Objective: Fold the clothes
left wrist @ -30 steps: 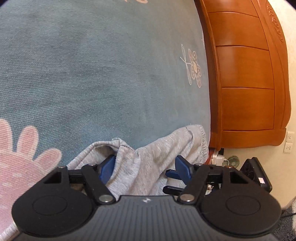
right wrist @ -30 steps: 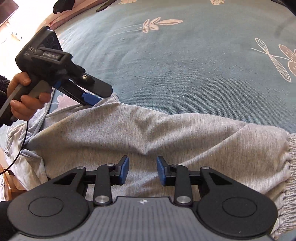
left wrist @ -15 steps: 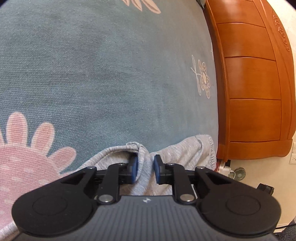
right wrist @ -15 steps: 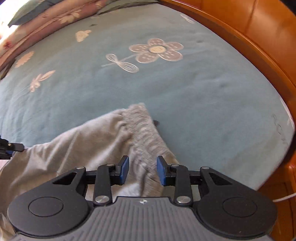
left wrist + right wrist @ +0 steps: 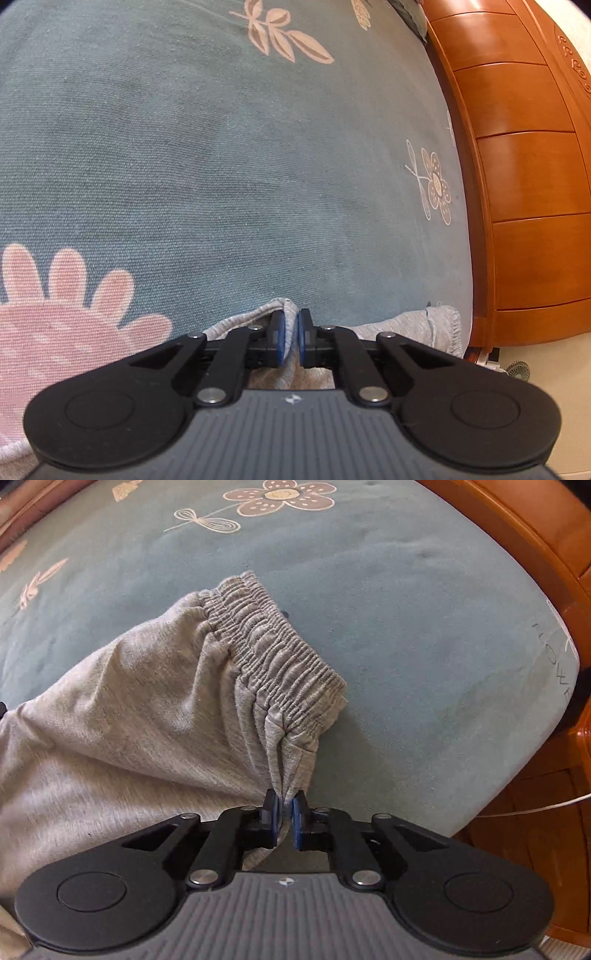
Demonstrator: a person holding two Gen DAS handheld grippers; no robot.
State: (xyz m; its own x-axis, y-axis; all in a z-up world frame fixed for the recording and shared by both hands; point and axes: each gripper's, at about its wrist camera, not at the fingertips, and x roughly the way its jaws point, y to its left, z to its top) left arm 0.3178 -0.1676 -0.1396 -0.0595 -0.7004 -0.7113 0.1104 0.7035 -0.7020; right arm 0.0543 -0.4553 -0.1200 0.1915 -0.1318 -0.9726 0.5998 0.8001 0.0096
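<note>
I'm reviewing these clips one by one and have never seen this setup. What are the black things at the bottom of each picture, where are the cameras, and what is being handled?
No robot arm is involved: a person holds one hand-held gripper in each hand, and a wide-angle camera on each looks forward along its two fingers. The black shape in the left wrist view is the left gripper; in the right wrist view it is the right gripper. Both work over a teal bedspread with flower patterns, edged by a wooden bed frame. On it lies a grey garment, apparently sweatpants with an elastic band. The jaws of both grippers have just been closing, and each now pinches a fold of the grey fabric, the right one just below the elastic band.
</note>
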